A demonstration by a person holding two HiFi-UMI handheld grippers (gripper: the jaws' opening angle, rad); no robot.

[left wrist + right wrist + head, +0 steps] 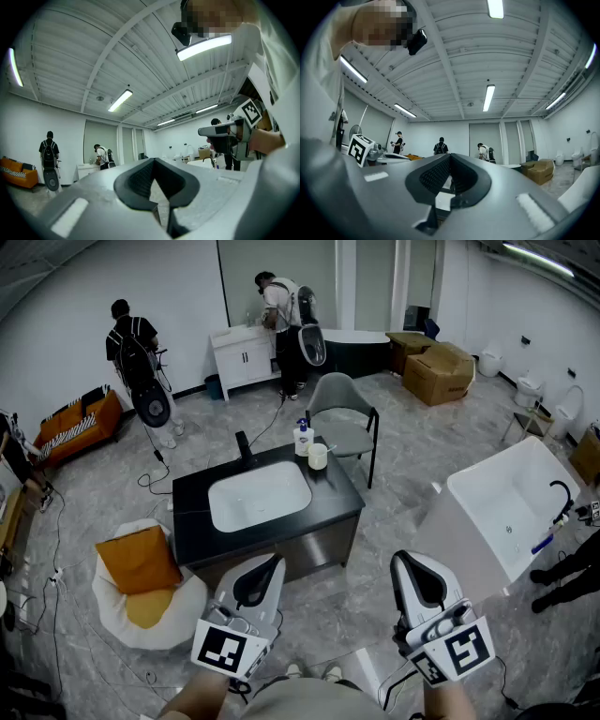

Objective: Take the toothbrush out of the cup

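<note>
A pale cup point(318, 457) stands at the far right corner of the black sink counter point(192, 526), and a thin toothbrush point(327, 447) sticks out of its top. Both grippers hang low in front of the counter, well short of the cup. My left gripper point(271, 562) is shut with nothing in it, and the left gripper view shows its jaws point(153, 161) pointing level across the room. My right gripper point(405, 560) is also shut and empty, its jaws point(450, 158) tilted slightly upward in the right gripper view.
A white basin point(260, 495) with a black faucet point(243, 446) fills the counter, and a soap bottle point(301, 437) stands beside the cup. A grey chair point(342, 423) is behind it, a white bathtub point(511, 507) to the right, an orange-cushioned beanbag point(141, 568) to the left. People stand far back.
</note>
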